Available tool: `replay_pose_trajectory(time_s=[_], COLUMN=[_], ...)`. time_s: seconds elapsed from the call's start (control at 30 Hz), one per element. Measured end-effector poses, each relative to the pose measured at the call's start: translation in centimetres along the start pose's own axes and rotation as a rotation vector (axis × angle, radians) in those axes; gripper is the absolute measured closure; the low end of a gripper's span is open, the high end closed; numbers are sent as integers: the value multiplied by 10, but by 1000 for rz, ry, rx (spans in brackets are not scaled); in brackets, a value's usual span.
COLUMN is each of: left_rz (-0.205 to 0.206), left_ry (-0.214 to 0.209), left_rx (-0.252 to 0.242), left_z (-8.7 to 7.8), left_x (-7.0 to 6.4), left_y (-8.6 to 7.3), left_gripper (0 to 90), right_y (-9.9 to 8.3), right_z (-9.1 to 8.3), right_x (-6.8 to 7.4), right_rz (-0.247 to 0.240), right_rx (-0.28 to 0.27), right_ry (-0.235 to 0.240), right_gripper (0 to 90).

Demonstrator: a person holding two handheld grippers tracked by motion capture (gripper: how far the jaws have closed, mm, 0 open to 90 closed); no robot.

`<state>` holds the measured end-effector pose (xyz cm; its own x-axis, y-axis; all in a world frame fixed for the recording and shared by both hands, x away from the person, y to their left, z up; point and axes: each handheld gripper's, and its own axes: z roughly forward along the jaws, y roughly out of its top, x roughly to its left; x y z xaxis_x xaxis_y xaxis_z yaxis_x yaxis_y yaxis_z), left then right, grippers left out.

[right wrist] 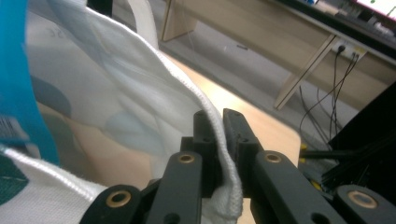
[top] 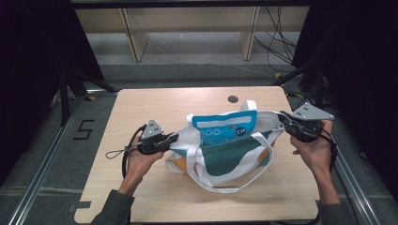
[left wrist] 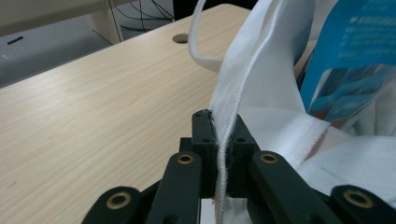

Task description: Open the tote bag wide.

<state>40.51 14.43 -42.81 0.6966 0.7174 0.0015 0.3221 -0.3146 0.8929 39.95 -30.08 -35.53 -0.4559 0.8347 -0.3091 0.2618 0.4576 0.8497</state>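
Both grippers are clamped on the rim of the tote bag (top: 220,157), which sits mid-table (top: 141,197), its long axis running side to side and its mouth facing up and away from the person. The left gripper (top: 174,137) pinches the bag's left edge, the right gripper (top: 283,117) its right edge. A blue pouch (top: 226,127) stands inside the bag. To keep the mouth open, I'd pull both edges apart evenly, keeping the hem taut without tipping the pouch

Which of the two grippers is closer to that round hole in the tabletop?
Right, slightly. The right gripper grips the bag rim beside the hole; the left gripper sits farther forward-left.
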Motion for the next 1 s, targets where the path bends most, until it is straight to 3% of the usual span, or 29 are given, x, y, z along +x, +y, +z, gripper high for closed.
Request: replay_pose_trajectory(time_s=[0.13, 0.17, 0.2, 0.27, 0.3, 0.37, 0.43, 0.5, 0.53, 0.6, 0.63, 0.67, 0.77, 0.87, 0.9, 0.93, 0.97, 1.0], left_rz=[49, 59, 61, 64, 89, 54, 71, 29, 58, 37, 7, 32, 48, 33, 29, 59, 61, 20], left_ry=[8, 12, 14, 15, 9, 11, 5, 1, 0, -10, -2, -12, -18, -21, -21, -24, -24, -31], left_rx=[42, 53, 74, 89, 120, 135, 152, 167, 176, 196, 188, 202, 212, 222, 220, 231, 229, 223], left_z=[7, 8, 10, 15, 16, 20, 26, 31, 33, 35, 36, 35, 36, 37, 39, 39, 40, 41], left_x=[-2, -2, -2, -2, 1, 0, 3, 2, 3, 2, 1, 2, 2, 0, -1, 0, 0, 0], left_y=[-6, -8, -11, -20, -24, -35, -44, -52, -54, -58, -60, -59, -60, -64, -65, -64, -65, -67], left_gripper=[848, 848, 848, 849, 849, 851, 852, 851, 851, 852, 851, 852, 852, 852, 852, 852, 851, 849], right_y=[-17, -22, -24, -29, -31, -37, -41, -47, -51, -60, -67, -70, -81, -86, -88, -91, -96, -101], right_z=[7, 11, 11, 15, 17, 18, 20, 23, 26, 30, 34, 36, 39, 40, 40, 41, 44, 47], right_x=[2, 1, 3, 3, 4, 9, 14, 16, 18, 21, 22, 23, 25, 28, 31, 32, 32, 34], right_rz=[26, 11, 32, 10, -6, -21, -24, -48, -63, -66, -62, -54, -38, -47, -24, -24, -37, -42], right_rx=[25, 40, 66, 73, 74, 99, 117, 144, 150, 189, 206, 207, 231, 257, 268, 285, 296, 307], right_ry=[4, 12, 23, 27, 22, 32, 32, 48, 50, 71, 87, 96, 114, 126, 127, 141, 153, 168], right_gripper=[845, 844, 844, 844, 844, 843, 842, 842, 843, 843, 844, 844, 846, 847, 847, 847, 848, 850])
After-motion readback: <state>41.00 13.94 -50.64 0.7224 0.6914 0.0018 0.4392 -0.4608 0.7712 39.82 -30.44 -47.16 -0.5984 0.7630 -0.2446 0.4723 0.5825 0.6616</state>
